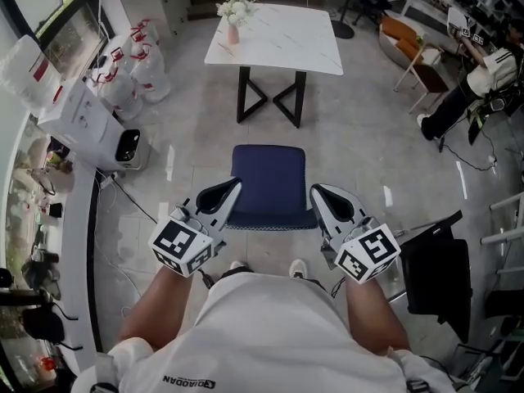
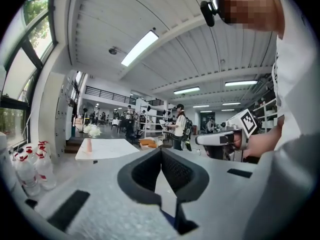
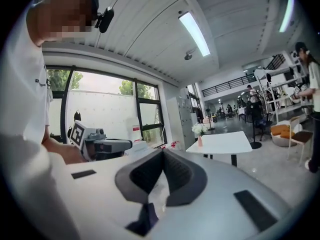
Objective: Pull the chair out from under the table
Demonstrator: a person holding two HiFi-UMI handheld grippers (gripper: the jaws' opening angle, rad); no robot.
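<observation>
We look down on a chair (image 1: pixel 268 182) with a padded navy fabric seat, square with rounded corners. It stands on the pale glossy floor (image 1: pixel 360 137), clear of the white marble-look table (image 1: pixel 278 39) with its black crossed legs. The left tool (image 1: pixel 232 187) and right tool (image 1: pixel 318 191), grey plastic with dark ribbed pads (image 2: pixel 176 173), flank the seat's near corners, each pressed together on nothing.
</observation>
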